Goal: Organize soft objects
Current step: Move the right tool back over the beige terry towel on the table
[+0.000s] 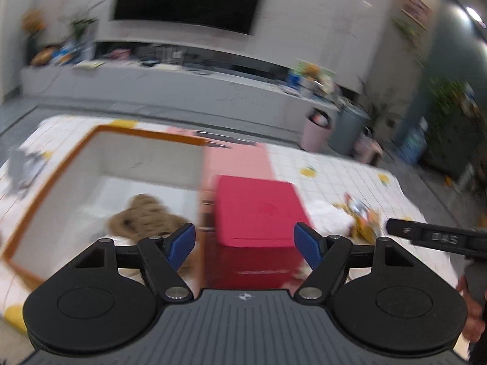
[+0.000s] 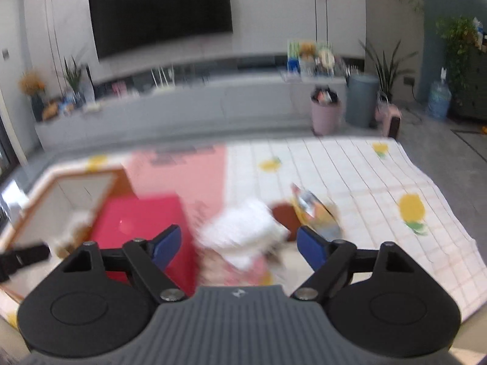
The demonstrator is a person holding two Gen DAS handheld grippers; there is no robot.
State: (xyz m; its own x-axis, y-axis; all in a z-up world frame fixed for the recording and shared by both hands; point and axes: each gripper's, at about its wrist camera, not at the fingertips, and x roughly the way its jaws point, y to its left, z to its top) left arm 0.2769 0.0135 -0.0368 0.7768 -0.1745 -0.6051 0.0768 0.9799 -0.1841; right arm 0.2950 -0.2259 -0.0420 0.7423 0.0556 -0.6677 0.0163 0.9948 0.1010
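A white bin with an orange rim (image 1: 57, 176) stands on the table at the left; a brown plush toy (image 1: 143, 216) lies inside it. A red box (image 1: 258, 210) stands to its right, with a pink box (image 1: 240, 161) behind. My left gripper (image 1: 245, 243) is open and empty, just above the near side of the red box. My right gripper (image 2: 239, 248) is open and empty, above a blurred white soft toy (image 2: 243, 231). Next to that toy lie a brown item (image 2: 284, 216) and a yellow and blue item (image 2: 316, 210).
The table has a white checked cloth with yellow fruit prints (image 2: 365, 176). A grey cloth (image 1: 21, 167) lies at the table's left edge. Behind the table are a grey TV bench (image 2: 182, 103), a pink bin (image 2: 325, 115) and a grey bin (image 2: 362, 100).
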